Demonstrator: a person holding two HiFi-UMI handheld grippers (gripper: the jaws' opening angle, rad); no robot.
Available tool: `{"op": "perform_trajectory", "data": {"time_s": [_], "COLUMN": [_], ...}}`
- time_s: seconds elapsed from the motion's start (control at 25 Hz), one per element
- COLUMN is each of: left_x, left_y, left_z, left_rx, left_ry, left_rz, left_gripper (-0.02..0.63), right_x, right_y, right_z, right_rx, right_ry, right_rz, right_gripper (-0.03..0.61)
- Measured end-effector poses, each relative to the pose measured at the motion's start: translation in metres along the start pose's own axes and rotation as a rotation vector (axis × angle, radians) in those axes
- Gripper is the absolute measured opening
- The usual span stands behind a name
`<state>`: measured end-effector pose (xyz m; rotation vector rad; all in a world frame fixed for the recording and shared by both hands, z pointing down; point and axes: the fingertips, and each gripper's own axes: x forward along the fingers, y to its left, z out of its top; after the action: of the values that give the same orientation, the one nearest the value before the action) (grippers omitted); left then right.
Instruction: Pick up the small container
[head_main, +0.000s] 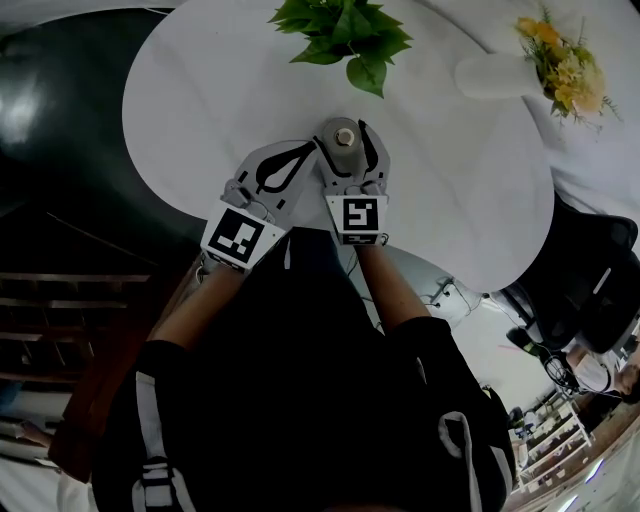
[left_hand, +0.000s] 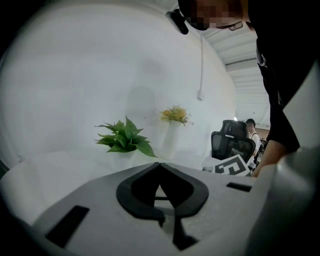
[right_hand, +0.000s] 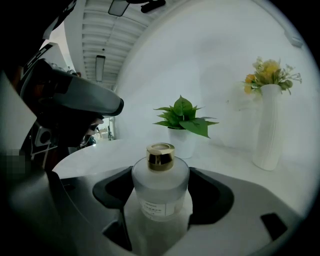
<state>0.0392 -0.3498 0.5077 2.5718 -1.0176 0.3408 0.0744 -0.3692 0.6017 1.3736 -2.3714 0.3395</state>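
The small container (head_main: 345, 146) is a frosted glass bottle (right_hand: 161, 192) with a gold cap, standing upright on the round white table (head_main: 200, 100) near its front edge. My right gripper (head_main: 345, 130) has its jaws spread wide on either side of the bottle. In the right gripper view the bottle fills the space between the dark pads (right_hand: 112, 190), and I see no clear squeeze on it. My left gripper (head_main: 308, 150) lies just left of the bottle, its jaws shut with nothing in them (left_hand: 160, 166).
A green potted plant (head_main: 345, 35) stands behind the bottle. At the back right is a white vase with yellow flowers (head_main: 560, 60). The table's curved edge runs just under my grippers. A black office chair (head_main: 590, 280) is to the right, below the table.
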Motion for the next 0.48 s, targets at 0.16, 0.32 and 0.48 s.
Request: {"op": "perform_trajectory", "data": {"time_s": [0.16,0.32,0.48], "left_x": [0.0047,0.0034,0.0015], "left_y": [0.0008,0.0009,0.0011], "left_z": [0.0066,0.0054,0.0066], "left_rx": [0.065,0.07,0.056], "left_ry": [-0.014,-0.006,-0.001], "left_rz": [-0.017,-0.022,-0.022], "left_gripper": [0.006,0.006,0.006], "right_x": [0.0021,0.0012,-0.0042], "right_y": [0.0007,0.0013,-0.0016], "right_z": [0.0007,0.0012,0.009], "right_rx": [0.017,-0.003,0.003], "right_ry": [0.002,0.012,-0.021], "right_rz": [-0.008,0.0,-0.018], "right_gripper": [0.327,0.328,0.328]}}
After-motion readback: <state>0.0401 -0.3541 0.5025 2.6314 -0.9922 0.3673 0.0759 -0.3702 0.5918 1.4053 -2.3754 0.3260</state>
